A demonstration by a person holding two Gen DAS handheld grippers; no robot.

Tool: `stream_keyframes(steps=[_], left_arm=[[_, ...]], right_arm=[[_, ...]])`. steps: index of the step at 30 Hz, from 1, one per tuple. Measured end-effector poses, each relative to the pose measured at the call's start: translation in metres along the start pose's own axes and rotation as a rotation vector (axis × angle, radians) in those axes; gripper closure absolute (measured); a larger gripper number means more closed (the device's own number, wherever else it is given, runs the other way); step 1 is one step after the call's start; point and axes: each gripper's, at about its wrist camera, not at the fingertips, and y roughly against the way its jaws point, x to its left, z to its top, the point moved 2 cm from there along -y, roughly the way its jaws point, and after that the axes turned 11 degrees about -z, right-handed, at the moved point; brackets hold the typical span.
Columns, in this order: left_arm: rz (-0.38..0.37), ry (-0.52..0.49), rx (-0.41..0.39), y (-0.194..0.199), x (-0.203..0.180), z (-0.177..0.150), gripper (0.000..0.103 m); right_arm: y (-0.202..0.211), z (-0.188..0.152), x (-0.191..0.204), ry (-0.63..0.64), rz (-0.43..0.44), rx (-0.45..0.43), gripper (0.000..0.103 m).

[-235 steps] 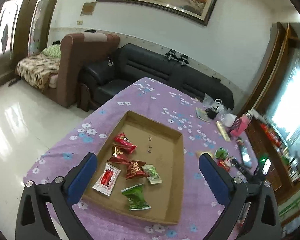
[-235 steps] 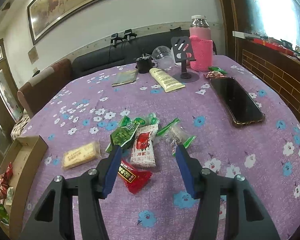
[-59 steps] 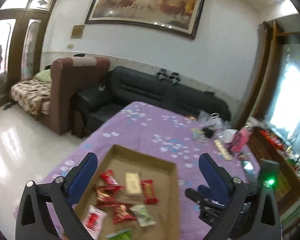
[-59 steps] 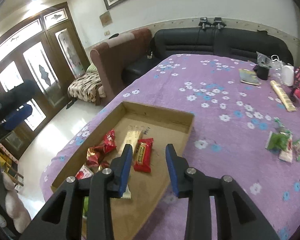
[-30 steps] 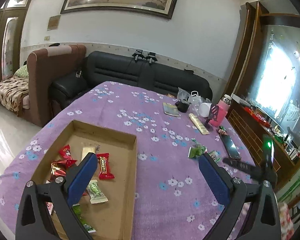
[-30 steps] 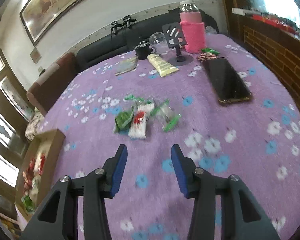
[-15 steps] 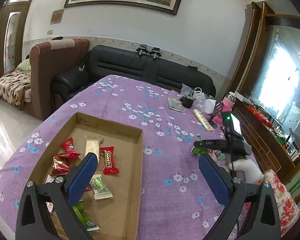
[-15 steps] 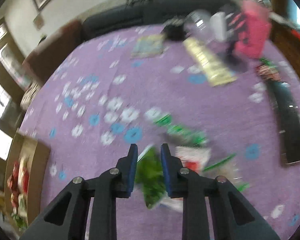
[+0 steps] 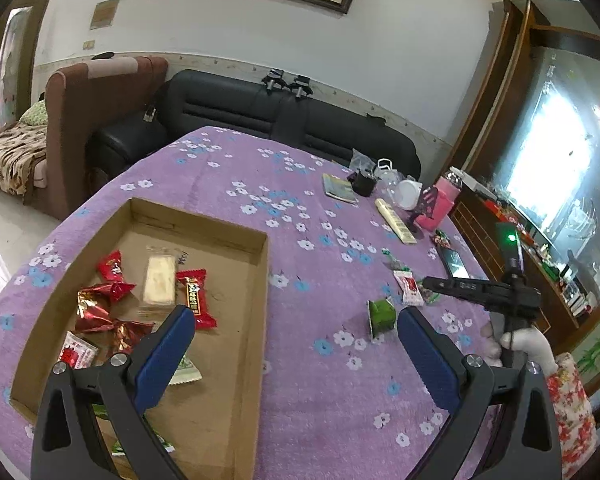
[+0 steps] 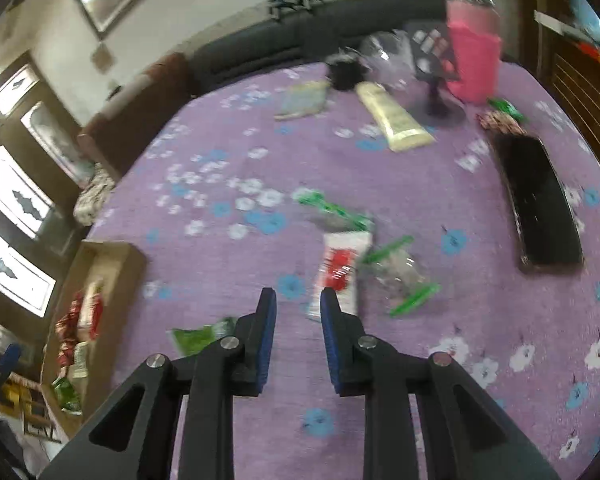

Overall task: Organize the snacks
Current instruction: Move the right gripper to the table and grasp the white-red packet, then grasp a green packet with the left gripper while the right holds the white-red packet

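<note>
The left gripper (image 9: pixel 296 356) is hanging wide open over the purple flowered tablecloth (image 9: pixel 320 400), gripping nothing, with one finger showing over the cardboard box (image 9: pixel 262 280) and the other over bare cloth. The box is sitting at the table's left side and is holding red wrapped sweets (image 9: pixel 110 268), a pale yellow bar (image 9: pixel 160 284) and some other packets. The right gripper (image 10: pixel 298 320), carried by a hand (image 9: pixel 516 344) at the table's right edge, is pointing down at the loose snacks on the cloth; its jaws have just been closing and are now standing nearly together – a narrow gap with nothing in it, only cloth showing through. A green packet (image 10: pixel 202 338) is lying flat just to the left of its fingers, not between them. A white and red packet (image 10: pixel 340 268) is lying just ahead of the fingertips, with clear packets with green ends (image 10: pixel 396 276) beside it – the right wrist view is blurring the details. Farther back a black phone (image 10: pixel 540 208) and a pink bottle (image 10: pixel 474 60) are sitting.
</note>
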Motion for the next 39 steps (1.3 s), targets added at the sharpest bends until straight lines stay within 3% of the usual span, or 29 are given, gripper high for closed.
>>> stream_keyframes(steps=[7,10,12,15,17,19,22,29,33,39], left_arm=[[0.017,-0.03,0.006,0.001,-0.007,0.001,0.001],[0.019,-0.034,0.012,-0.002,-0.008,0.0,0.001],[0.018,-0.041,0.022,-0.005,-0.01,-0.001,0.001],[0.015,-0.056,0.043,-0.01,-0.015,-0.004,0.001],[0.008,-0.065,0.059,-0.015,-0.019,-0.005,0.001],[0.004,-0.086,0.082,-0.021,-0.025,-0.004,0.001],[-0.005,-0.116,0.12,-0.034,-0.034,-0.002,0.001],[-0.02,-0.271,0.271,-0.1,-0.071,-0.009,0.001],[-0.004,-0.308,0.352,-0.15,-0.082,-0.015,0.001],[0.032,-0.394,0.389,-0.205,-0.09,-0.018,0.001]], right_arm=[[-0.034,0.015,0.011,0.018,-0.103,0.009,0.078],[-0.041,0.018,0.015,0.029,-0.152,-0.01,0.066],[-0.047,0.019,0.016,0.032,-0.158,-0.005,0.064],[-0.054,0.018,0.019,0.045,-0.186,0.002,0.064],[-0.057,0.014,0.018,0.043,-0.177,0.017,0.078],[-0.052,0.01,0.019,0.044,-0.181,-0.004,0.079],[-0.036,-0.002,0.016,0.024,-0.15,-0.031,0.08],[0.008,-0.048,-0.009,-0.148,0.053,-0.107,0.079],[0.004,-0.056,-0.025,-0.206,0.074,-0.098,0.079],[0.005,-0.056,-0.03,-0.22,0.093,-0.111,0.079]])
